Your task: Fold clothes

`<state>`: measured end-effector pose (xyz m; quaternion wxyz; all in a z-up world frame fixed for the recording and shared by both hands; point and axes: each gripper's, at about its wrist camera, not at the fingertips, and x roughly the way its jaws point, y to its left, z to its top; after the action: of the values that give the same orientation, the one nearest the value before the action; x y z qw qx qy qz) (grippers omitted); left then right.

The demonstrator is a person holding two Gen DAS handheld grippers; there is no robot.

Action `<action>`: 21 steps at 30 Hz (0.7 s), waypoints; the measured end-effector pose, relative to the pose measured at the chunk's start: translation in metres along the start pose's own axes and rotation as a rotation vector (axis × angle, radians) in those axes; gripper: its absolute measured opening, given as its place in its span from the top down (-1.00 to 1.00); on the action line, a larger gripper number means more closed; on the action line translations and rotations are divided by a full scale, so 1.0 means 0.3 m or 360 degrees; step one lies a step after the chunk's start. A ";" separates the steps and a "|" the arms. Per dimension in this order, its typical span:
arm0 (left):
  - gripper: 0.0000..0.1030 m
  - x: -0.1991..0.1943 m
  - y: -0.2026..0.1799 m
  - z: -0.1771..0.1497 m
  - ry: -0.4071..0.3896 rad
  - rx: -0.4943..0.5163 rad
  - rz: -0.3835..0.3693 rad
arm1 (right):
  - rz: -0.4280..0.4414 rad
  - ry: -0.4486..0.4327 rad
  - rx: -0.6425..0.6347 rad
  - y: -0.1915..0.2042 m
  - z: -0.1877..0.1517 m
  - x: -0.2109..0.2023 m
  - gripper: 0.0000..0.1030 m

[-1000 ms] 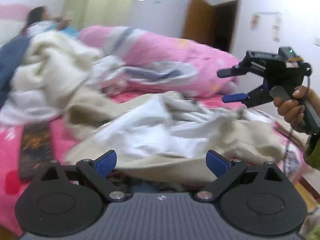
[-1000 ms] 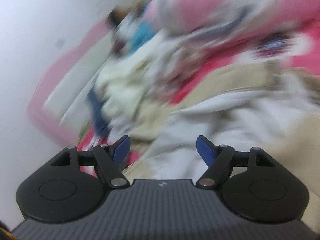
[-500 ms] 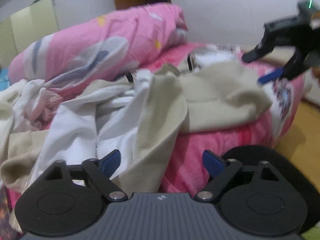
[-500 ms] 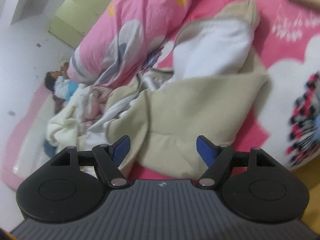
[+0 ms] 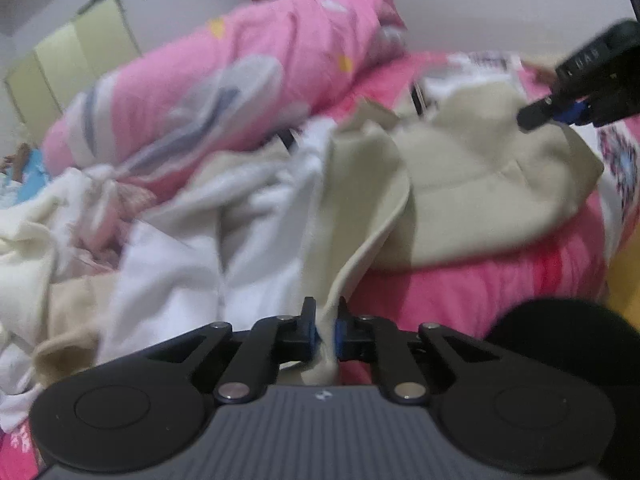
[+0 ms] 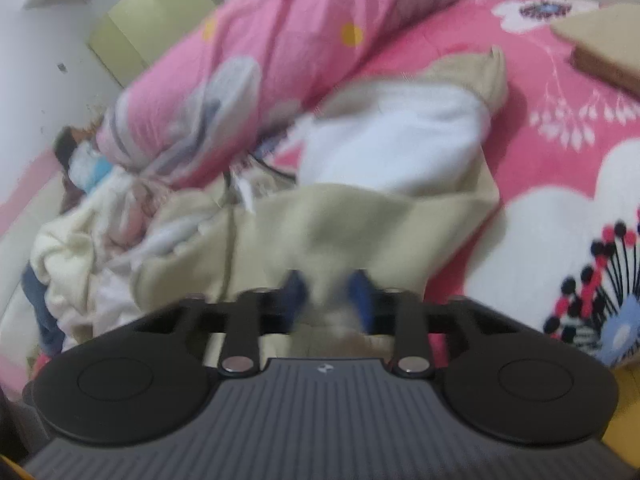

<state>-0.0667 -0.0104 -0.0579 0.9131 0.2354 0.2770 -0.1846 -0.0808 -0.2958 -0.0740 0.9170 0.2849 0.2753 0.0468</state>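
Observation:
A beige garment with a white fleece lining (image 5: 480,184) lies crumpled across the pink bed. My left gripper (image 5: 326,328) is shut on the garment's near beige edge, and the cloth rises out of the pinch. In the right wrist view the same garment (image 6: 360,220) spreads ahead. My right gripper (image 6: 328,296) is closing its jaws with a bunched beige fold between the blue pads, which are blurred. In the left wrist view the right gripper (image 5: 536,116) sits at the garment's far right corner.
A rolled pink quilt (image 5: 240,80) lies behind the garment. A heap of cream and white clothes (image 5: 32,232) fills the left side. A person (image 6: 80,156) lies at the far end. The flowered pink sheet (image 6: 560,160) ends at the right, with yellow floor (image 5: 628,272) beyond.
Both grippers swung round to the bed's near edge and came down onto the beige garment. Both stood open before; now each has its pads closed in on a beige fold.

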 end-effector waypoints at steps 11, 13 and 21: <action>0.83 -0.243 0.189 -0.156 -0.0168 -0.0027 -0.0189 | 0.0620 -0.0264 -0.0289 -0.076 -0.054 -0.369 0.90; 0.84 -0.236 0.185 -0.186 -0.0117 -0.0007 -0.0180 | 0.0507 -0.0181 -0.0133 -0.139 -0.068 -0.344 0.83; 0.79 -0.203 0.182 -0.225 -0.0051 0.0027 -0.0125 | 0.0227 -0.0116 0.0420 -0.301 -0.013 -0.103 -0.61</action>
<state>-0.1169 0.0829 -0.0536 0.9075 0.2291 0.2697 -0.2264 -0.1154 -0.3766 -0.1113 0.8753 0.4234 0.2247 0.0647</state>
